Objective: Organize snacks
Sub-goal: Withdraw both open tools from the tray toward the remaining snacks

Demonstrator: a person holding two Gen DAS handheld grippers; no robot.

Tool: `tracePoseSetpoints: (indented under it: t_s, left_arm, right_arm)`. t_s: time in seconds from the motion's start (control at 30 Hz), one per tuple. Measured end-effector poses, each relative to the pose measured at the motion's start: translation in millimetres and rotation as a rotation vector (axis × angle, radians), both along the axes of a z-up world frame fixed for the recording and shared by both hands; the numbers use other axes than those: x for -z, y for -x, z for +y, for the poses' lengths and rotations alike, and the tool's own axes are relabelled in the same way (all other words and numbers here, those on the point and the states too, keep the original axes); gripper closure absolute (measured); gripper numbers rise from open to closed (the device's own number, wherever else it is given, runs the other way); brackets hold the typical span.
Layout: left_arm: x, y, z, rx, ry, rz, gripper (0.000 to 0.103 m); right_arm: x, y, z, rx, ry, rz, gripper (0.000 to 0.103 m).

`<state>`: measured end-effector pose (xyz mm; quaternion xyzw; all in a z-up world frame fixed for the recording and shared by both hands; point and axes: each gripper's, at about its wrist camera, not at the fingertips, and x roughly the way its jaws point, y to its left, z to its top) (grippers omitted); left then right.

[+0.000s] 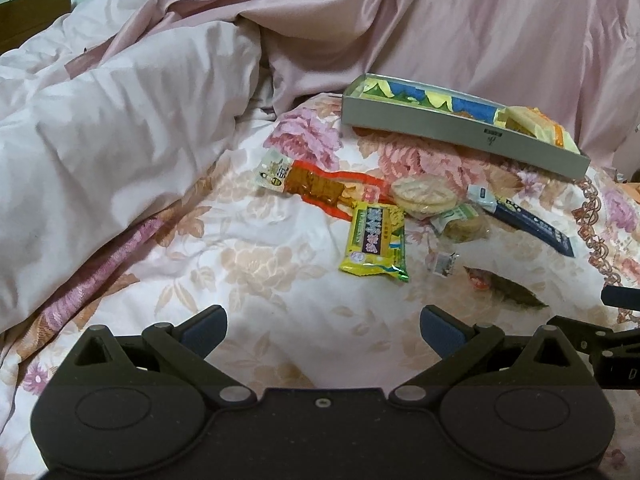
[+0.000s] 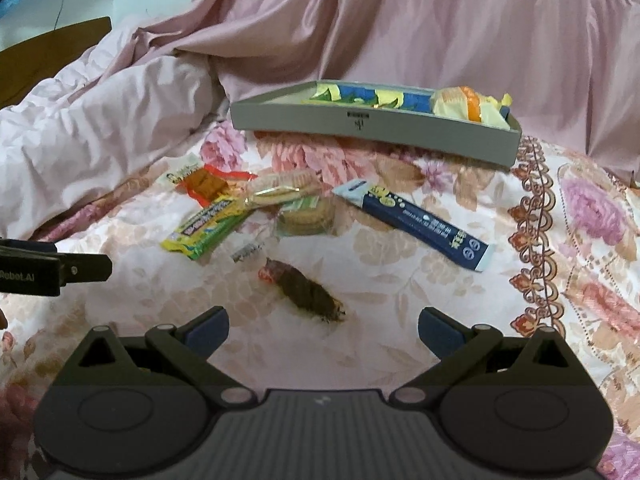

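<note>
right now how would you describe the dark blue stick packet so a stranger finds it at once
Find the grey tray on the flowered bedspread. In front of it lies a scatter of snacks, and the dark blue stick packet is at its right end, apart from the pile. It is the only long, narrow blue one.

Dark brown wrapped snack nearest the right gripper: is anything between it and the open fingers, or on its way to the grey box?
Nothing visible lies between the right gripper and the dark brown wrapped snack; only bare bedspread. Toward the grey box, the round cracker pack and blue stick packet lie across a straight slide, so lift over them.
</note>
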<state>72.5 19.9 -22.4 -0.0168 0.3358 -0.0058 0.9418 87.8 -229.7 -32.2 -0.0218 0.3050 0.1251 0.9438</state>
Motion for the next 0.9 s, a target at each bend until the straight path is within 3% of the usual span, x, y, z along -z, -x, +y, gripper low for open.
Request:
tracePoseSetpoints:
  t_s: [0.37, 0.9]
  left_arm:
    - [13, -16, -3, 0.017, -0.028, 0.033, 0.001]
    - [28, -59, -22, 0.088, -0.122, 0.008, 0.001]
  right_arm:
    - [18, -17, 0, -0.028, 0.001, 0.055, 0.0]
    - [30, -42, 7, -0.136, 0.066, -0.005, 0.0]
